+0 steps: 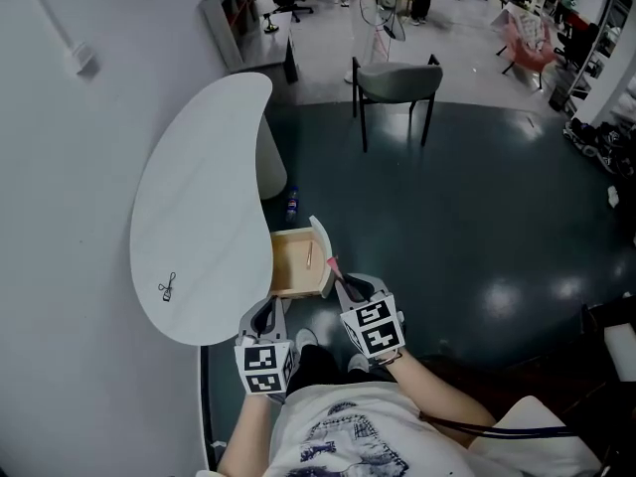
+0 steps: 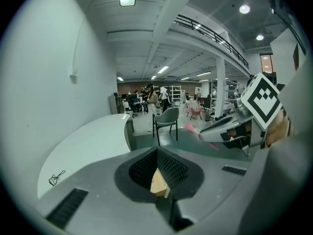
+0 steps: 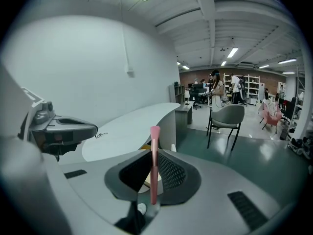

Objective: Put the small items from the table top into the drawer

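— How is the left gripper held?
— Jaws pressed together with nothing between them. It points forward and slopes downward, its marker cube facing up.
— And the right gripper?
— Just beside the left and a touch further forward, tilted down the same way. Its jaws are closed on a slim pink brush, which sticks out past the fingertips.
— What about the arms?
— Both reach out from the torso at the bottom of the head view: the left forearm close in, the right forearm angled in from the side. The two grippers are apart, not touching
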{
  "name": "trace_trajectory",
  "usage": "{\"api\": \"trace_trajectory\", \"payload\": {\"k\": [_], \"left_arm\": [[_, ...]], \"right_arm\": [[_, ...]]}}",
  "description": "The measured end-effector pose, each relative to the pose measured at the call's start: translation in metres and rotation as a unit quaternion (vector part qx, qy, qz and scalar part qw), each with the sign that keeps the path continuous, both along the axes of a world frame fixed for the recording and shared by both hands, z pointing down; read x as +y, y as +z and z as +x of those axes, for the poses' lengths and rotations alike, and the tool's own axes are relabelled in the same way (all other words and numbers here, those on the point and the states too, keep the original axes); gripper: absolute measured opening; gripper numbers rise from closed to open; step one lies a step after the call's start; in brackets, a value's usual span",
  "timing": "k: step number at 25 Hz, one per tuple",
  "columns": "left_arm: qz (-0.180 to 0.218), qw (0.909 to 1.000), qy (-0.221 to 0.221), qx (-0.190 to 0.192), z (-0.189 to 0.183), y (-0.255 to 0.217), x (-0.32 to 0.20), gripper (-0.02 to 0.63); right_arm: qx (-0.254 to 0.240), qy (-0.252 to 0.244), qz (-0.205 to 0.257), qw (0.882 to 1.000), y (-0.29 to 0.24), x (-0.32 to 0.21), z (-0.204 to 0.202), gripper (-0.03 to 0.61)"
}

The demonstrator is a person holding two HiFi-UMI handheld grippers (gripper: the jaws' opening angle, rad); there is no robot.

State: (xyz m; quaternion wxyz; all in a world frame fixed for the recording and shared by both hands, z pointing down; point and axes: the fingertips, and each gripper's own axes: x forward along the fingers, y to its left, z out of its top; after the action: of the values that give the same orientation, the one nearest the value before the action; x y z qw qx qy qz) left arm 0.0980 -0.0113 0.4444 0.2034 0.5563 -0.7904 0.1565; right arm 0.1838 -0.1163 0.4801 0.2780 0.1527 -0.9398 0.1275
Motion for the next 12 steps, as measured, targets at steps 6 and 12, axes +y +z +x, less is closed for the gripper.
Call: {"api": "trace_trajectory", "payload": {"k": [6, 12], "left_arm": [[-0.014, 0.9999, 0.004, 0.004, -0.017, 0.011, -0.011, 0.02], [-0.012, 0.9999, 0.008, 0.004, -0.045, 0.011, -0.029, 0.02]], "right_arm": [[0.007, 0.008, -0.017, 1.0, 0.015, -0.008, -0.009, 0.06], [0.014, 0.014, -0.024, 1.0, 0.022, -0.021, -0.035, 0.06]]}}
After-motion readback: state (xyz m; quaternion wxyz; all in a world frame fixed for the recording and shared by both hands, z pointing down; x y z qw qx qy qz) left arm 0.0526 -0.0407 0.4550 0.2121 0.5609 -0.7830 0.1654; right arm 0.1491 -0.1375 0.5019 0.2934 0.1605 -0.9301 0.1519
